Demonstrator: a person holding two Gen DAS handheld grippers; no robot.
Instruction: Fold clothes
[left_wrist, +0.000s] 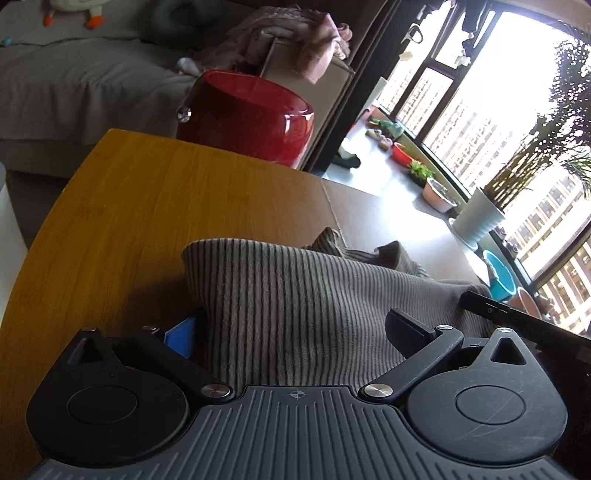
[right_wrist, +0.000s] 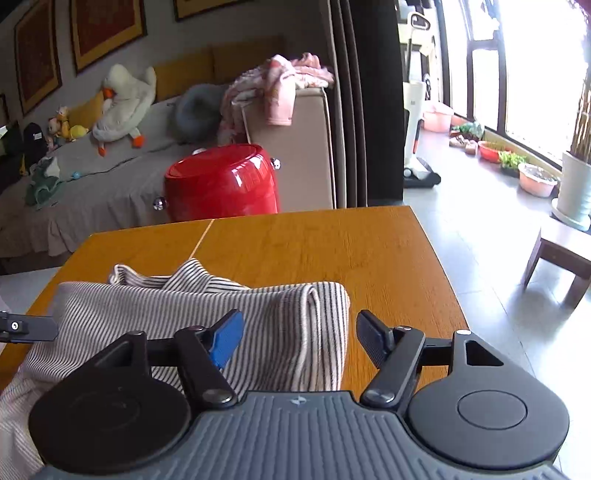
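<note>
A grey-and-white striped garment (left_wrist: 295, 288) lies folded over on the wooden table (left_wrist: 147, 206), its collar bunched at the far side. My left gripper (left_wrist: 295, 332) stands open, its blue pad at the cloth's left edge and its black pad resting on top of the fabric. In the right wrist view the same garment (right_wrist: 184, 302) shows a rolled fold at its right edge. My right gripper (right_wrist: 299, 339) is open too: the fold sits between the pads, with a gap to the black one. Part of the other gripper shows at the left edge.
The table (right_wrist: 314, 243) ends just beyond the garment and to its right. Behind it stand a red glossy stool (right_wrist: 221, 181), a sofa with a plush goose (right_wrist: 122, 103) and pink clothes (right_wrist: 284, 85). A low wooden stool (right_wrist: 565, 254) and plant pots stand by the window.
</note>
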